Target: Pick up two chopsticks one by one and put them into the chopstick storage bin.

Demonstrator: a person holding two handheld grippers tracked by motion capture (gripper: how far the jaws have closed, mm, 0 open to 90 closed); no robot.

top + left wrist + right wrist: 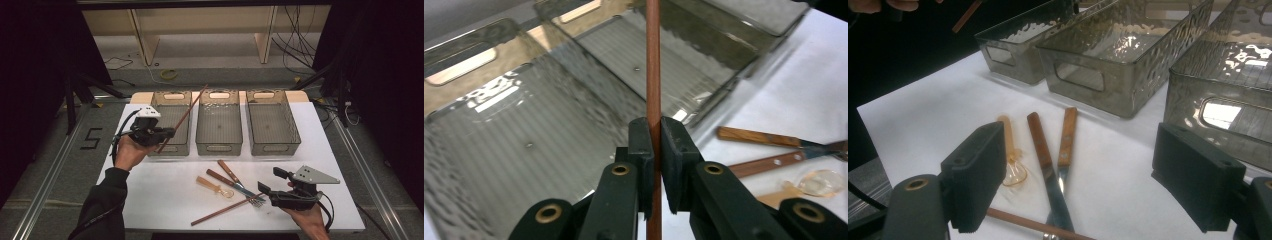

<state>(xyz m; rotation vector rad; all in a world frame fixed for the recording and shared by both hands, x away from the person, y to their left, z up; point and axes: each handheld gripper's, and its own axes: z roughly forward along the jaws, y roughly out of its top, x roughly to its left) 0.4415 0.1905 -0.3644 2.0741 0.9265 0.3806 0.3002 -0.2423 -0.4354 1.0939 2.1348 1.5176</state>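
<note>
- The left gripper point(161, 134) has its jaws clamped on a long reddish-brown wooden chopstick point(183, 118), held slanting over the left-hand smoky translucent plastic bin point(170, 146) near the white table's point(150, 200) far left corner, probably so it can drop in lengthwise.
- The right gripper point(267, 181) waits with jaws wide apart and empty near the table's front right edge, just beside a second wooden chopstick point(225, 210), a wooden-handled knife point(227, 171), a wooden-handled fork point(226, 182) and a clear amber plastic spoon point(215, 186).

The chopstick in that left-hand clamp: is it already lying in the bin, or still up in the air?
In the air. The left gripper clamps the chopstick, tilted above the leftmost bin.
</note>
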